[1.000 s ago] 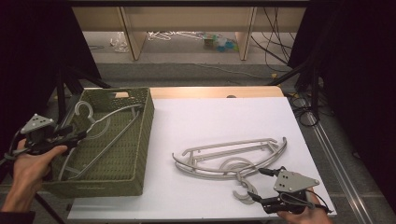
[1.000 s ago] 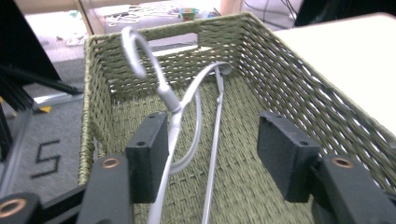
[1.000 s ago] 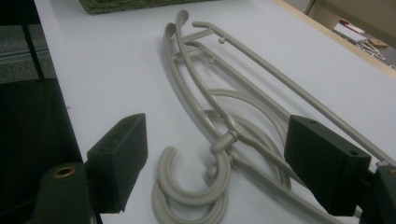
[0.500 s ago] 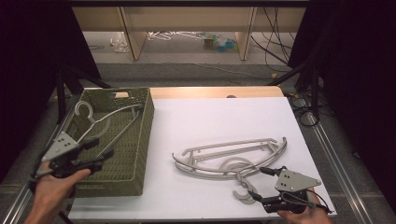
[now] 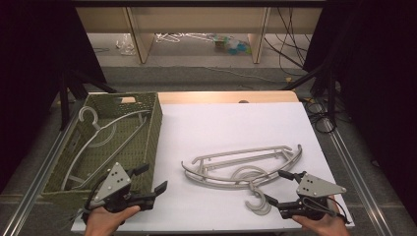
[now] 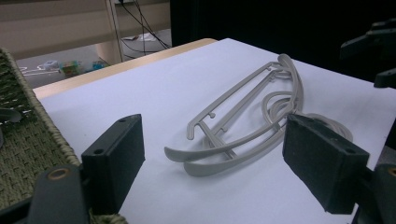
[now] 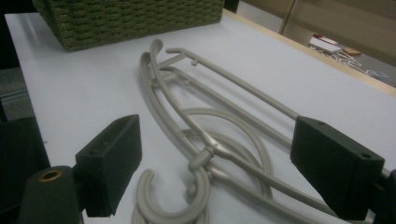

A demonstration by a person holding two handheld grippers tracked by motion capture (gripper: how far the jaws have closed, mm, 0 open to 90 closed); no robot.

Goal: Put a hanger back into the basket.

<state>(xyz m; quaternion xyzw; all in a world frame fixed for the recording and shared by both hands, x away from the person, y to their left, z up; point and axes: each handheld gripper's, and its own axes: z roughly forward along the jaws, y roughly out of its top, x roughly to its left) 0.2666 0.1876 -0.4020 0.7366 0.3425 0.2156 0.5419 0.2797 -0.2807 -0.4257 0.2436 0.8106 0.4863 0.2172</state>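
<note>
closest to the person, the left gripper (image 5: 150, 189) sits low at the near corner of the green basket (image 5: 153, 129), held in the left hand (image 5: 105, 221). its jaws have just been opening and now stand wide apart with nothing between them. in the left gripper view they point across the white surface (image 5: 236, 123) at the grey hangers (image 6: 243, 119), which lie a bit farther on.

on the other side, the right gripper (image 5: 277, 189) rests at the near right edge of the surface, in the right hand (image 5: 322, 226). its jaws have also just been opening a little and stand wide apart, with nothing pressed between them. in the right gripper view the hook (image 7: 187, 196) of a hanger curls on the surface just in front of the jaws, and the long grey bars run away from it toward the basket (image 7: 126, 21).

the grey hangers (image 5: 241, 164) lie flat in a small pile in the middle of the surface, nearer the right gripper, with their hooks toward the person.

to the left, the green basket stands at the edge of the surface. another grey hanger (image 5: 101, 140) lies inside it, with its hook at the far end.

beyond the surface there is a floor (image 5: 196, 54) with wooden legs and some small things lying on it, too far off to tell what they are.
</note>
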